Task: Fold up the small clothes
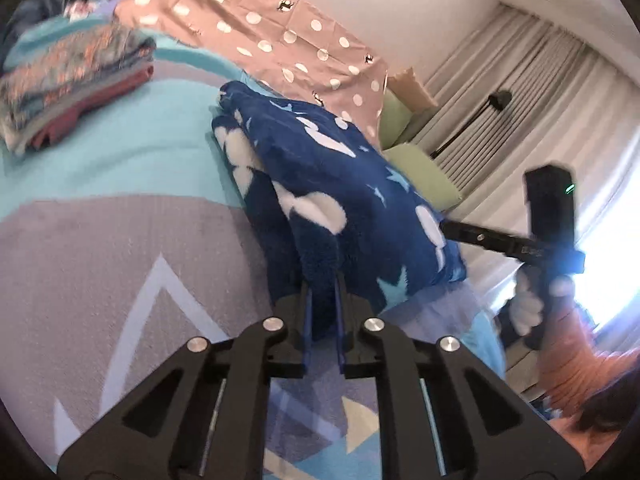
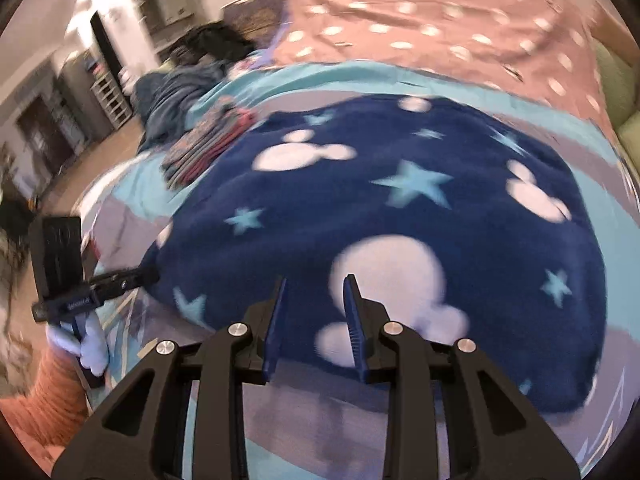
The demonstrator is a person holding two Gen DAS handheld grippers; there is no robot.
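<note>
A navy fleece garment printed with white mouse heads and pale stars lies folded over on the bedspread. My left gripper is shut on its near fold, with the thick fleece pinched between the blue pads. In the right wrist view the same garment spreads wide, and the left gripper holds its left corner. Just over the garment's near edge my right gripper stands open, its pads apart with nothing pinched. From the left wrist view the right gripper reaches the garment's right edge, held by a gloved hand.
A stack of folded clothes sits beyond the garment on the turquoise and grey bedspread. A pink dotted sheet covers the far side. Green cushions and curtains lie beyond the bed. Dark clothes are heaped at the far corner.
</note>
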